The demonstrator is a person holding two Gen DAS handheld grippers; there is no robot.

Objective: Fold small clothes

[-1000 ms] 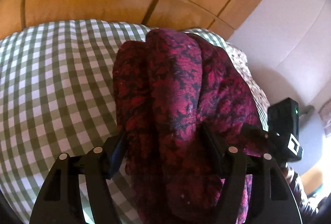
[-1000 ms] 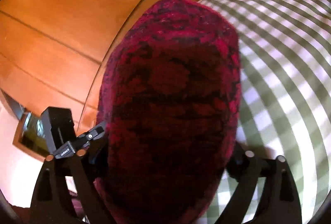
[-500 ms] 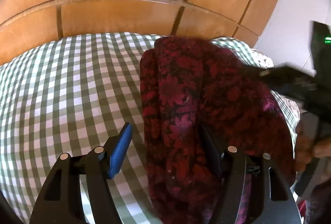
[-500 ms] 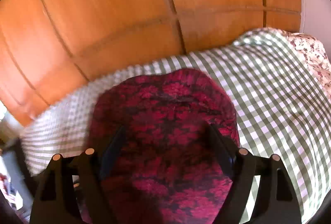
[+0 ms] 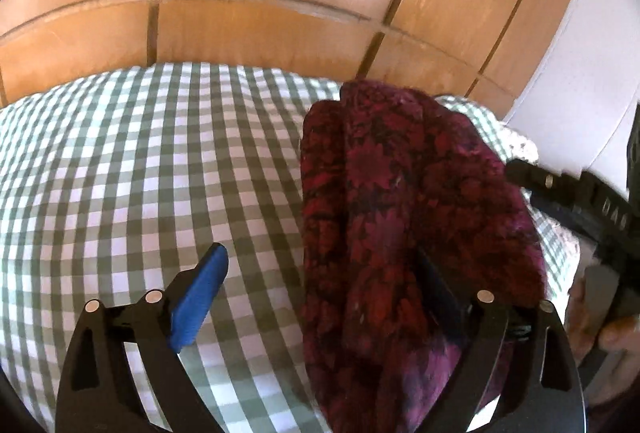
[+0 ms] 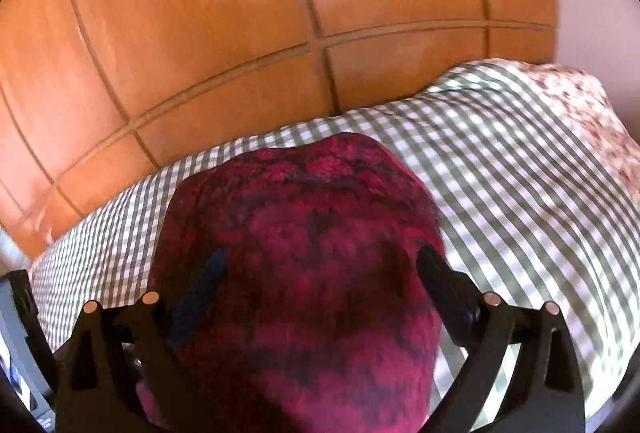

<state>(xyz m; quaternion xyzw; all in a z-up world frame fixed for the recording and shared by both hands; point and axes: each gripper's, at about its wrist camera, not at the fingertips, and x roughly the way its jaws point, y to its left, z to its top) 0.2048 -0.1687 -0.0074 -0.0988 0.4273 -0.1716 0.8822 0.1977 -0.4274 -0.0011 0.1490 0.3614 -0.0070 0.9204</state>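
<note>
Left gripper (image 5: 316,285): jaws opening, wide apart. The blue left pad (image 5: 198,299) is clear of everything, over the checked bedsheet (image 5: 140,173). The red patterned garment (image 5: 400,233) sits bunched on the bed against the right finger; can't tell if the pad touches it. Right gripper (image 6: 320,287): jaws also opening, wide, with the garment (image 6: 304,273) bulging between them; neither pad visibly presses it. In the left view the right gripper's body (image 5: 580,209) and a hand (image 5: 612,329) show at the right edge.
</note>
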